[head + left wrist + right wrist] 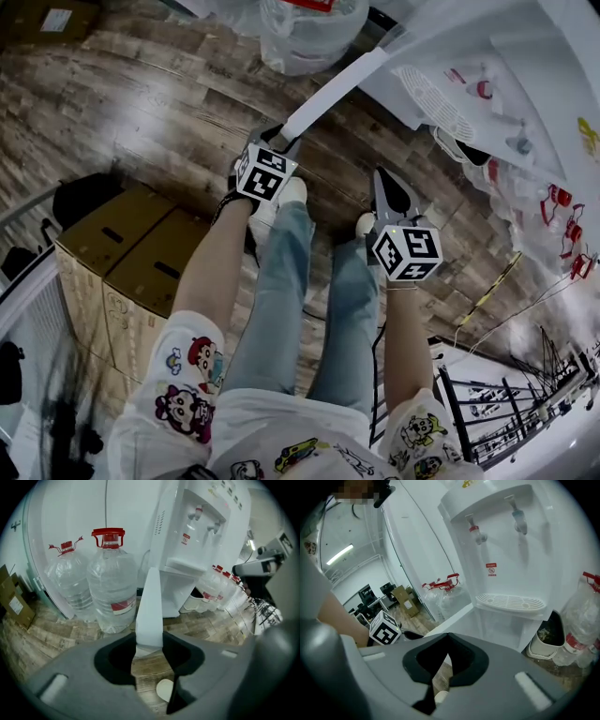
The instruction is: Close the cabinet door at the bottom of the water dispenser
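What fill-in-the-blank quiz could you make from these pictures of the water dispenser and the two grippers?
1. The cabinet door under the water dispenser stands ___.
2. The left gripper is closed on the door's ___.
3. The right gripper has its jaws ___, with nothing between them.
4. The cap of the big water bottle is ___.
Missing words: open; edge; shut; red.

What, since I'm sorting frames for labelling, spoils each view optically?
Head view: wide-angle bending, pale glare on the floor. Left gripper view: fisheye circle with black corners; left hand-held gripper blurred up close, cabinet door and bottles sharp. Right gripper view: same black corners, right hand-held gripper soft, water dispenser evenly lit.
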Demonstrator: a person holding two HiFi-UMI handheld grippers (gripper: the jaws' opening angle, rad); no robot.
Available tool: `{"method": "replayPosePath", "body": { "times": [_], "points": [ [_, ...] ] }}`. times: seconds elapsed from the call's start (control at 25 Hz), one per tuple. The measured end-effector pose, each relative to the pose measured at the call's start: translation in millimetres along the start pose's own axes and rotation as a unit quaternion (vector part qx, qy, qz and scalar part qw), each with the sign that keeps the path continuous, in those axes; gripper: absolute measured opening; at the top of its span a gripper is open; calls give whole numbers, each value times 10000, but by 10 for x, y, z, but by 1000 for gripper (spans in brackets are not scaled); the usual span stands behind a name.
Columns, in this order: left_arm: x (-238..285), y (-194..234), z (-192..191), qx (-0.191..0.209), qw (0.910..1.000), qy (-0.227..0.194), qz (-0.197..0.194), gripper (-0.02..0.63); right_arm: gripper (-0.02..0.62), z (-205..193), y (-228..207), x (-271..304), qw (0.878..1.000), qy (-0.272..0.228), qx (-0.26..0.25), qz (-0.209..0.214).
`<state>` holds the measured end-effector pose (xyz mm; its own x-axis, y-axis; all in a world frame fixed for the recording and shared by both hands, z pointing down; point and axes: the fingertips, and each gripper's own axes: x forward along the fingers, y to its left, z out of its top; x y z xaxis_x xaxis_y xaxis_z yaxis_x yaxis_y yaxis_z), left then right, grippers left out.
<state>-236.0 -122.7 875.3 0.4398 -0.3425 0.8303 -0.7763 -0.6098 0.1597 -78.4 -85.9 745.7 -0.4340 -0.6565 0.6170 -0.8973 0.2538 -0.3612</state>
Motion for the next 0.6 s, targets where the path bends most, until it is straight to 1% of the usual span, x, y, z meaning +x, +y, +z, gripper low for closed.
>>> {"method": "replayPosePath", "body": {
  "times": [0.28, 0.6],
  "points": [
    [42, -410, -82, -506, 9981, 112, 336, 176, 11, -125, -356, -456, 10000, -14, 22, 2],
    [148, -911, -85, -949, 9932, 119, 667, 176, 11, -299, -930, -1003, 9994, -107, 229, -228]
  ]
}}
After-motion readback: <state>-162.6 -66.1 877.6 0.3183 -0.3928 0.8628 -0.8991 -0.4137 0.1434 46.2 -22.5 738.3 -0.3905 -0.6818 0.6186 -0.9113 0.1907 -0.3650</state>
